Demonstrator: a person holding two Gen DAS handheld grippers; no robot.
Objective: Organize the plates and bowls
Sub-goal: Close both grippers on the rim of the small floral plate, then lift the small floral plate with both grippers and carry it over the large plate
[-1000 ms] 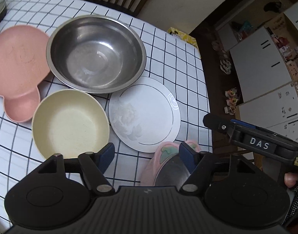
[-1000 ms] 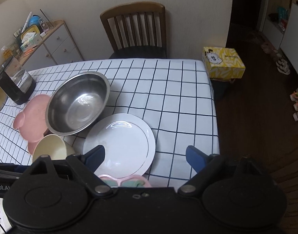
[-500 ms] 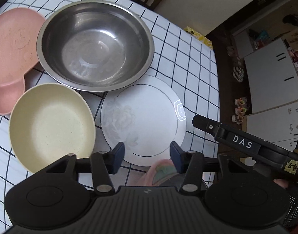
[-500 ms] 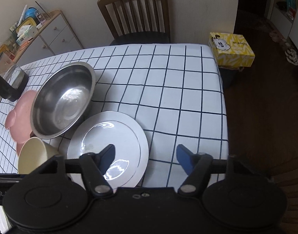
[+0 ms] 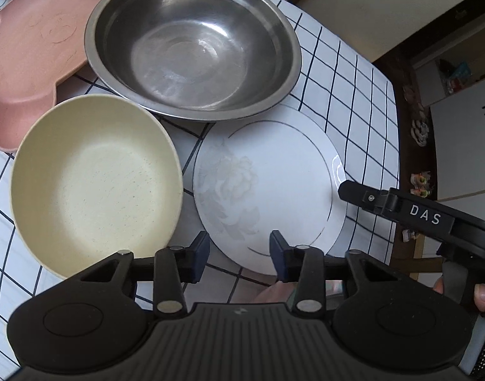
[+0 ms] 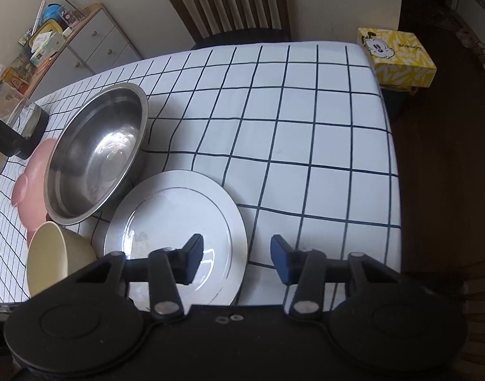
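Observation:
A white plate (image 5: pixel 274 184) with a faint flower print lies on the checked tablecloth. Beside it stand a cream bowl (image 5: pixel 96 181) and a large steel bowl (image 5: pixel 194 44), with a pink plate (image 5: pixel 29 47) behind them. My left gripper (image 5: pixel 239 254) hovers over the plate's near rim; its jaws are closing and the pads touch nothing. My right gripper (image 6: pixel 236 254) hangs over the white plate's (image 6: pixel 175 222) right edge, jaws also closing, no pad on the rim. Its black body (image 5: pixel 423 217) shows at the plate's right side.
A small pink dish (image 5: pixel 269 295) is mostly hidden under the left gripper. A wooden chair (image 6: pixel 229 3) stands at the table's far side, a yellow tissue box (image 6: pixel 396 55) off its right corner. A dark appliance (image 6: pixel 13 127) sits far left. The table edge (image 6: pixel 396 190) drops to dark floor.
Both grippers have sunk closer to the white plate and their jaws have narrowed. The small pink dish has slipped almost out of sight under the left gripper.

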